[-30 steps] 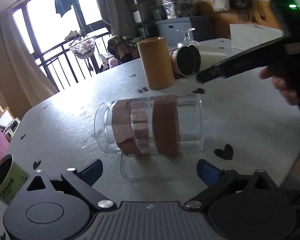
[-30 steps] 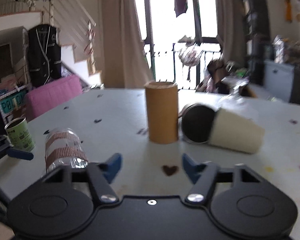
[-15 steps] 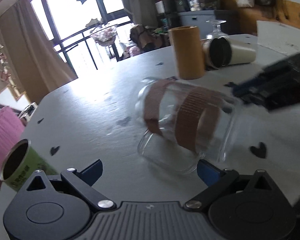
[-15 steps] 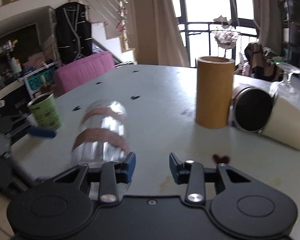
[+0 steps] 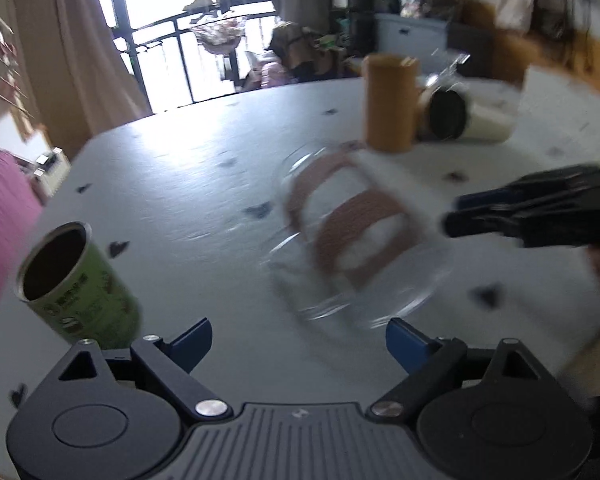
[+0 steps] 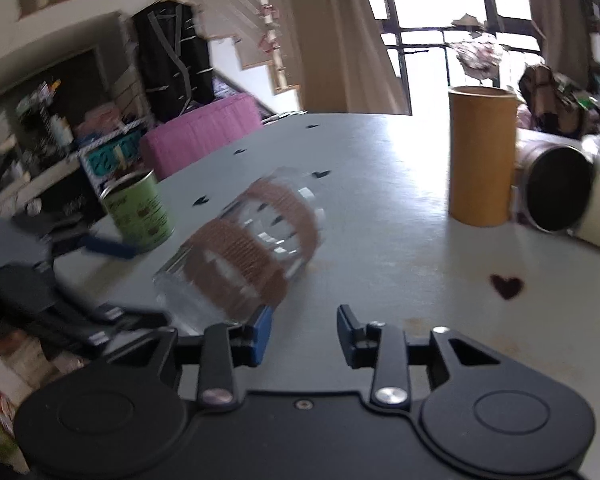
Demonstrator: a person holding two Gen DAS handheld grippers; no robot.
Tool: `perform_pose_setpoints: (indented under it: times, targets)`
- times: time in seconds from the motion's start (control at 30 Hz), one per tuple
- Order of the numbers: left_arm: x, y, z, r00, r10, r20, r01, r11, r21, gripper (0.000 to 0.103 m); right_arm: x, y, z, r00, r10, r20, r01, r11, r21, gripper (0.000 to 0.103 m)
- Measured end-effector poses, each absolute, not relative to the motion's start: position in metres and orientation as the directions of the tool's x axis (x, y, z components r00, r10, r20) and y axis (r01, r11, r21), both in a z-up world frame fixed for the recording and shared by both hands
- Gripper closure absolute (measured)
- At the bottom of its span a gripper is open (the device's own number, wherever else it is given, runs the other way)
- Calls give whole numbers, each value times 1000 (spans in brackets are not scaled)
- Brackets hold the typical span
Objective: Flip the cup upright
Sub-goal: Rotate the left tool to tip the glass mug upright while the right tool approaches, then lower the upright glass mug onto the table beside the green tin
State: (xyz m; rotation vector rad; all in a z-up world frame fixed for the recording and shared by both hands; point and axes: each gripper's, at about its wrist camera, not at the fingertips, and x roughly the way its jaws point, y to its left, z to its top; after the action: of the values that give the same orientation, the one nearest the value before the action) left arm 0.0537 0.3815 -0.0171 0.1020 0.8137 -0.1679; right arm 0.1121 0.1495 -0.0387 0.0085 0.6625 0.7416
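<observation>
- I see the clear glass cup with two brown woven bands [image 5: 352, 236] lying on its side on the pale grey table with small dark hearts [image 5: 204, 184]; it is blurred, and nothing shows inside it.
- My left gripper [image 5: 299, 340] has its blue-tipped fingers spread wide, just short of the cup and holding nothing.
- My right gripper [image 6: 303, 332] sits with a modest gap between its fingers, nothing between them; its left fingertip is right at the cup's thick base, though I cannot tell if they touch.
- The green printed tin can [image 6: 137, 210] stands upright and open; its inside looks dark, contents unclear.
- The tall ochre cardboard tube [image 6: 482, 156] stands upright behind the cup.
- Beside the tube, a cream cup with a dark interior [image 6: 572, 200] lies on its side, mouth towards me.
</observation>
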Motion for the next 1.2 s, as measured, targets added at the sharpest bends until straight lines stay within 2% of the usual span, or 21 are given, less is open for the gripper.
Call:
perform_pose_setpoints:
  times: [0.1,0.2,0.33,0.53,0.63,0.67,0.7,0.93,1.1,1.2]
  targets:
    - [58,369,3,653,-191,-733,195,977,-81,10,120,135,-29,573,620,-536,-586,767,262,63]
    - [75,358,10,593,-249,-766,135,968,-211,10,126,127,-22,597,609,-522,-563,782,268,60]
    - [101,351,7,534,-235,-812,-23,956,-292,16,136,120,-17,593,615,-519,-542,782,308,57]
    - [120,346,3,518,-125,-846,-87,976,-198,23,157,126,-10,532,663,-527,-518,747,416,50]
    - [119,344,2,531,-85,-843,-80,986,-150,30,174,130,-12,475,703,-530,-471,711,521,37]
    - [117,343,3,539,-84,-838,-67,988,-142,31,179,132,-14,455,716,-529,-454,698,554,31]
    - [119,342,1,547,-84,-833,-57,989,-138,31,186,134,-17,427,733,-530,-431,680,593,29]
    - [105,338,-6,595,-80,-800,-8,994,-106,31,226,163,-55,228,812,-537,-216,580,785,26]
    - [102,341,-7,612,-93,-785,18,994,-103,31,236,187,-70,173,818,-548,-149,572,807,26]
    - [97,347,-9,632,-108,-767,26,993,-118,31,237,192,-68,173,810,-561,-165,585,794,28]
